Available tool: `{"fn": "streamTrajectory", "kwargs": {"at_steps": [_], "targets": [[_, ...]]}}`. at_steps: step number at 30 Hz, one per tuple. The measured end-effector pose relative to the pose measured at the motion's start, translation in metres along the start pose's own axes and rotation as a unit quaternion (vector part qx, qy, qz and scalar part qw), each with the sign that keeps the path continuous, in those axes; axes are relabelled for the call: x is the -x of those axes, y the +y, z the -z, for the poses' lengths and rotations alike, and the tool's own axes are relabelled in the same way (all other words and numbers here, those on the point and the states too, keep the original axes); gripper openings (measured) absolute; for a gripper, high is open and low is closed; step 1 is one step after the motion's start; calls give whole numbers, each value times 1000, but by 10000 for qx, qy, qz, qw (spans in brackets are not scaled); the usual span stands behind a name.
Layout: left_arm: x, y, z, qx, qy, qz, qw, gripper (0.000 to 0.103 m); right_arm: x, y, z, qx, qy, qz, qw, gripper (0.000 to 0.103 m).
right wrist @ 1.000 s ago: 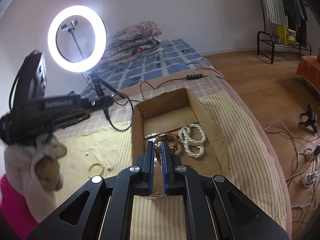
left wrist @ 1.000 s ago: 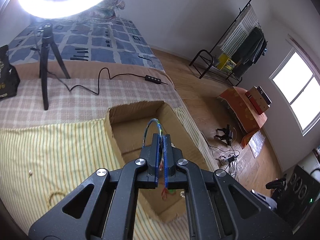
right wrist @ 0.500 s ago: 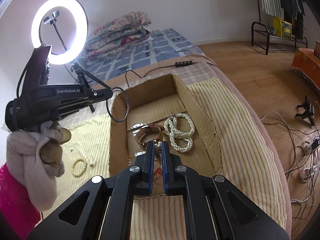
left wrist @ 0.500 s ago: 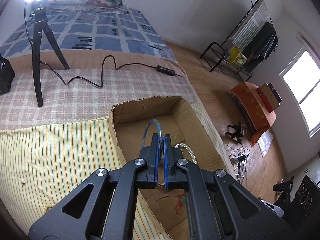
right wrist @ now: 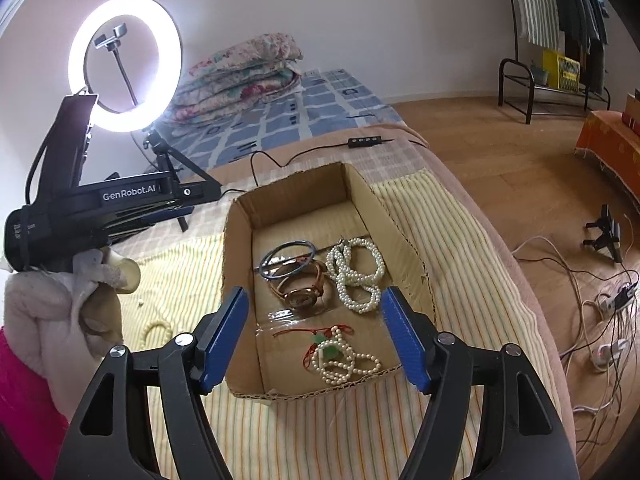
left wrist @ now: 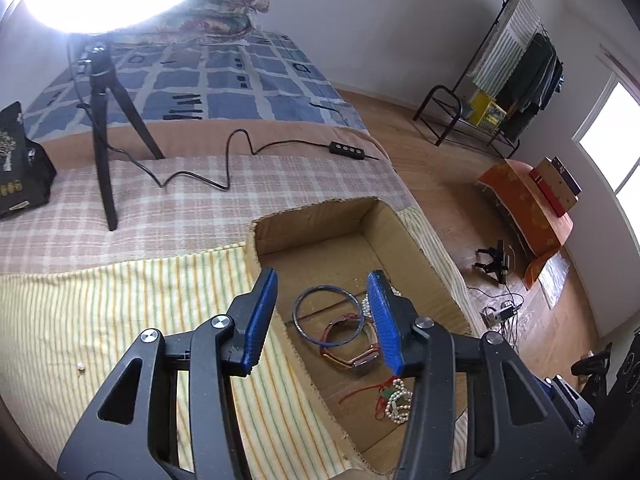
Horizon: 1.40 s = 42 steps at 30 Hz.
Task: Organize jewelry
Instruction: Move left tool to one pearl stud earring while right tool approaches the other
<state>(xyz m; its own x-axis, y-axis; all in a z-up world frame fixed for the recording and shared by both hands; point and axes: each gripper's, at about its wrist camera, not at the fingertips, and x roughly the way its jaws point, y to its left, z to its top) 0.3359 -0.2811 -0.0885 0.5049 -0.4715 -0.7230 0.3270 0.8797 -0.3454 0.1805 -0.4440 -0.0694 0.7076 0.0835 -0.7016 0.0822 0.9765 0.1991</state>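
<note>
Two handheld grippers hover over a shallow cardboard box (right wrist: 362, 196) that rests on a yellow striped cloth (right wrist: 452, 240) spread on a bed. We see the left gripper (left wrist: 322, 316) with its blue pads (left wrist: 260, 316) spread and still opening; nothing is pinched between them. Below and beyond that gap, a thin blue bangle (left wrist: 329, 315) lies flat on the box floor, free of both pads. The right gripper (right wrist: 314, 336) likewise stands with its jaws apart and opening, and it holds nothing.

Inside the box we note four pieces. The blue bangle, seen again from the right wrist (right wrist: 287, 265), lies toward the far left of the floor and overlaps a rose-gold watch (right wrist: 302, 294). Just right of these sits a coiled white pearl strand (right wrist: 358, 276). Nearer the front wall lies a smaller pearl string with red cord and a green bead (right wrist: 338, 354).

In the right wrist view, the left gripper's body (right wrist: 108, 208) appears at the left edge, held by a hand in a pale glove (right wrist: 60, 320) above a pink sleeve (right wrist: 24, 408). On the cloth beside the box, outside it, a pale beaded bracelet (right wrist: 154, 330) remains. A lit ring light (right wrist: 124, 64) on a tripod stands behind, its cable (left wrist: 224, 160) trailing across the checked blanket (left wrist: 160, 208).
</note>
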Motion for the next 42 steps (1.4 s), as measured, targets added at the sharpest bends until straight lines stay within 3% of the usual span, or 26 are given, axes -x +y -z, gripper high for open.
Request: {"fn": "streamTrajectory", "kwargs": {"at_steps": [3, 7, 16, 23, 29, 36, 39, 42], "targets": [[10, 0, 2, -145, -76, -124, 9998, 48, 4, 3, 0, 33, -29, 38, 10000, 69], [27, 8, 4, -170, -264, -214, 9993, 64, 11, 7, 0, 73, -85, 86, 9999, 69], [60, 44, 19, -215, -303, -585, 9976, 65, 28, 31, 6, 392, -350, 45, 9986, 69], [91, 99, 28, -73, -302, -1082, 9936, 65, 26, 70, 16, 1076, -513, -53, 9928, 69], [105, 152, 39, 114, -154, -1339, 9908, 65, 11, 106, 27, 1556, -383, -253, 9868, 69], [107, 196, 59, 90, 34, -1559, 9877, 65, -17, 135, 39, 1954, 103, -534, 9792, 69], [104, 214, 67, 198, 164, -1520, 9880, 58, -29, 142, 44, 2013, 282, -632, 9771, 68], [96, 223, 75, 283, 328, -1404, 9891, 48, -47, 147, 50, 2024, 590, -779, 9744, 47]]}}
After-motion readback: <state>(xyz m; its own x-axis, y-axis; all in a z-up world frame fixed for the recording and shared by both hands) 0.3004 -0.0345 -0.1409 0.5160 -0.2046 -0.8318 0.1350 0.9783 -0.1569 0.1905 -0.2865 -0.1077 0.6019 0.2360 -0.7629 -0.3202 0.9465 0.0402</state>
